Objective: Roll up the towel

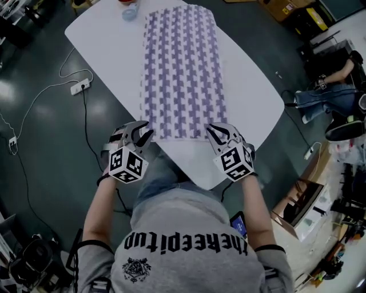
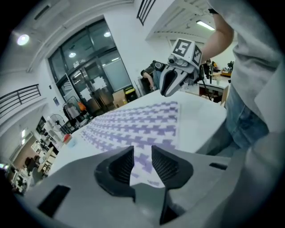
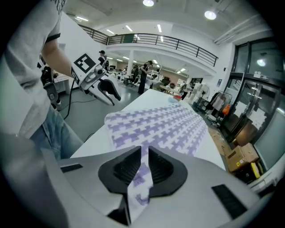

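A white towel [image 1: 183, 74] with a purple houndstooth pattern lies spread flat along the white table [image 1: 251, 97], its near short edge towards me. My left gripper [image 1: 146, 133] is at the towel's near left corner. In the left gripper view its jaws [image 2: 142, 153] stand apart with the towel [image 2: 133, 124] showing in the gap, not pinched. My right gripper [image 1: 213, 133] is at the near right corner. In the right gripper view its jaws [image 3: 144, 153] are nearly together with towel [image 3: 164, 124] cloth caught between the pads and hanging below them.
A small pale blue cup [image 1: 130, 11] stands on the table past the towel's far left corner. A power strip [image 1: 80, 86] and cables lie on the floor at the left. A person [image 1: 326, 94] sits at the right, beside cluttered benches.
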Tool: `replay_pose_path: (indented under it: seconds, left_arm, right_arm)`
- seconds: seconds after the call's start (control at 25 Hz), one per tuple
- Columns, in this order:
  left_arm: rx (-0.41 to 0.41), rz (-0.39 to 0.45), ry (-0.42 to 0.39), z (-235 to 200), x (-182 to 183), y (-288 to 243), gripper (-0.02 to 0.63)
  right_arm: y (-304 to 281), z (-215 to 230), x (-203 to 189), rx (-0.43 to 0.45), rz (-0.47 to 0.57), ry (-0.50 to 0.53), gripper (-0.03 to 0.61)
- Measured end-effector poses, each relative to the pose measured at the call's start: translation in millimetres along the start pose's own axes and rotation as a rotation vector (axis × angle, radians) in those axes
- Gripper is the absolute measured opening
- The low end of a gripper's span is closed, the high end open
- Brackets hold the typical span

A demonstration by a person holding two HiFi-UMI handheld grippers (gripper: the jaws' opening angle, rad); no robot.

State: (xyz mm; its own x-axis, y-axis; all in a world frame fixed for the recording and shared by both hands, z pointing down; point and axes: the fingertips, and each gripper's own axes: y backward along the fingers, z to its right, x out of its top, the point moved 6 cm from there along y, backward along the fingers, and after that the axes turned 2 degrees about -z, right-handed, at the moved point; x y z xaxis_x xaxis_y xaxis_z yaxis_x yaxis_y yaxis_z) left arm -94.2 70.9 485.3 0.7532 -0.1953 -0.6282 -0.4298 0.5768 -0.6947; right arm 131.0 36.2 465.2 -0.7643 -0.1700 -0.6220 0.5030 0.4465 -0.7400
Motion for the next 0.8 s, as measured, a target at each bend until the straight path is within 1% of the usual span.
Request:
replay_pose_path:
  seconds: [0.16, 0.36, 0.48, 0.64, 0.72, 0.76, 0.8]
  left_arm:
    - [-0.086, -0.077, -0.045, 19.3, -15.5, -9.6, 0.16]
    - [-0.164, -0.162, -0.102, 41.9, -32.0, -18.3, 0.209]
    - [-0.177, -0.202, -0.119, 50.2, -41.2, -23.2, 0.21]
    - [-0.149, -0.238, -0.127, 49.1, -53.6, -34.2, 0.21]
    - [-0.131, -0.245, -0.128, 48.1, -58.5, -37.3, 0.172]
    - [-0.121, -0.245, -0.132, 47.6, -59.6, -37.4, 0.128]
    - [-0.111, -0.244, -0.136, 46.3, -59.7, -36.8, 0.085]
  right_arm:
    - [-13.8, -16.1, -22.4, 0.103, -0.083, 0.037, 0.067]
    - [-23.2, -30.2, -45.1, 0.17, -0.168, 0.096, 0.11]
    - [-27.5, -33.1, -57.9, 0.183, -0.216, 0.137, 0.122]
    - [-39.8, -29.8, -73.2, 0.166, -0.275, 0.171, 0.122]
    - [-45.0, -28.7, -78.2, 0.157, -0.283, 0.158, 0.121]
    - [-46.0, -28.6, -79.0, 0.156, -0.284, 0.148, 0.118]
    - [-46.3, -28.4, -78.4, 0.154, -0.283, 0.142, 0.097]
